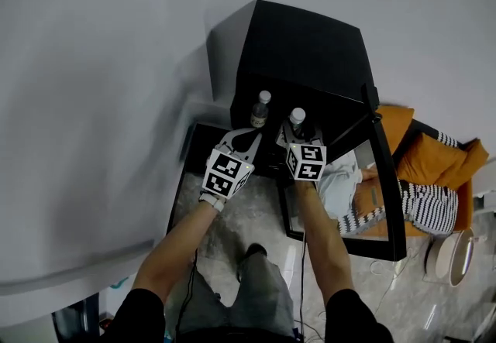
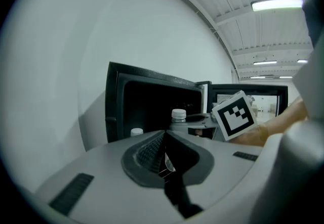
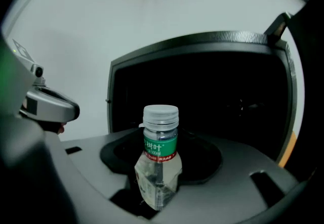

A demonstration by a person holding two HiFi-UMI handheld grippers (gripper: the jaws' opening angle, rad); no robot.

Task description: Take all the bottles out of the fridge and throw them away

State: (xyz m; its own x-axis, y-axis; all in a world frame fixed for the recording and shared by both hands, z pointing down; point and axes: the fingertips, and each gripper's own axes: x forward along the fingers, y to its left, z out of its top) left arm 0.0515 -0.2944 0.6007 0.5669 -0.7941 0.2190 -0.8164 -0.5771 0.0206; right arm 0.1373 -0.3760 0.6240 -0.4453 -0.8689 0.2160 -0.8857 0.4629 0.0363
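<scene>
The black fridge (image 1: 302, 47) stands open in front of me, dark inside. In the right gripper view a clear bottle (image 3: 160, 157) with a white cap and a green label stands upright between the jaws of my right gripper (image 3: 161, 167), which is shut on it. The head view shows that bottle (image 1: 297, 118) at the fridge mouth. My left gripper (image 1: 252, 132) has a second white-capped bottle (image 1: 261, 105) at its tips. In the left gripper view its pads (image 2: 152, 149) pinch clear plastic, and the cap (image 2: 178, 114) rises just beyond. Another white cap (image 2: 136, 132) shows low inside the fridge.
The fridge's glass door (image 1: 385, 186) hangs open to the right, close to my right arm. A pale wall (image 1: 101, 101) runs along the left. Orange and striped things (image 1: 434, 171) lie past the door. My legs (image 1: 232, 287) are below.
</scene>
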